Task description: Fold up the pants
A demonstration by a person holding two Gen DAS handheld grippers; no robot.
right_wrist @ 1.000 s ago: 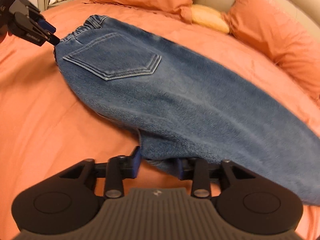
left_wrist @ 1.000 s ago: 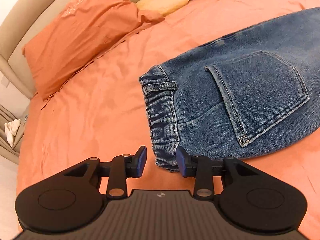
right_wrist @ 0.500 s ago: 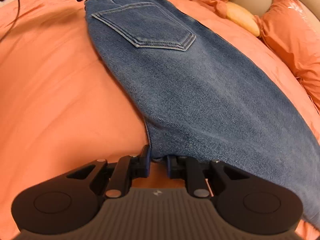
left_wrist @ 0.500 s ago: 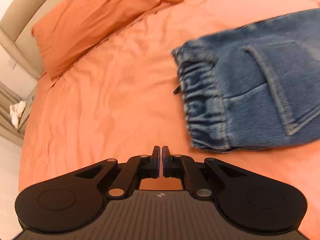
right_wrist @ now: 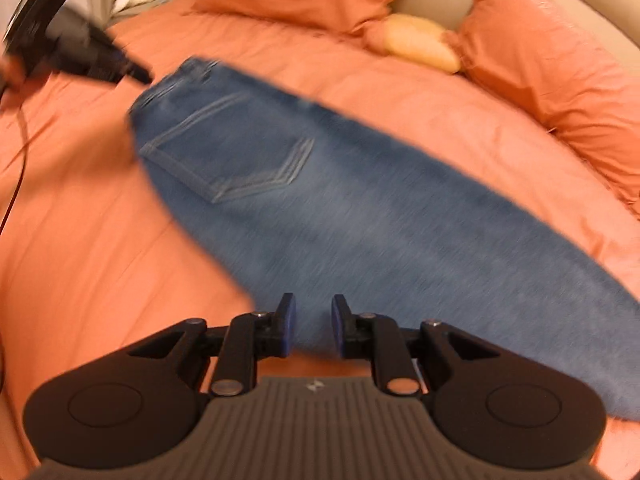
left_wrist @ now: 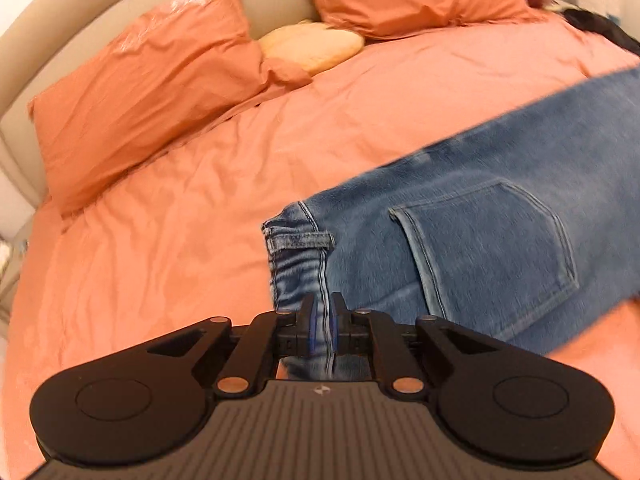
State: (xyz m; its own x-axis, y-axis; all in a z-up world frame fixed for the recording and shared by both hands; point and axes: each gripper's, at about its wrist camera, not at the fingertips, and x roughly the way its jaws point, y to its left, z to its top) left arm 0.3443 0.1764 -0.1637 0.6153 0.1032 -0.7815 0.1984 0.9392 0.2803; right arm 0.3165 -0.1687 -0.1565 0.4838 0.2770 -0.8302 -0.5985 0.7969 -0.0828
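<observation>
Blue denim pants (left_wrist: 480, 240) lie folded lengthwise on the orange bed sheet (left_wrist: 180, 240), back pocket (left_wrist: 492, 240) up. My left gripper (left_wrist: 321, 320) is shut on the elastic waistband, with denim pinched between its blue pads. In the right wrist view the pants (right_wrist: 360, 216) stretch from upper left to lower right, blurred by motion. My right gripper (right_wrist: 314, 324) is shut on the near edge of the leg, thick denim filling the gap between its pads. The left gripper (right_wrist: 136, 72) shows there too, at the waistband corner.
Orange pillows (left_wrist: 140, 100) (right_wrist: 560, 72) and a yellow cushion (left_wrist: 312, 46) lie against the beige headboard (left_wrist: 60, 20). A dark item (left_wrist: 600, 28) sits at the bed's far right corner. A thin cable (right_wrist: 20, 152) trails over the sheet at the left.
My left gripper was open at the waistband, then shut empty beside it, and now is shut on the waistband. The right gripper kept its hold on the leg edge and rose.
</observation>
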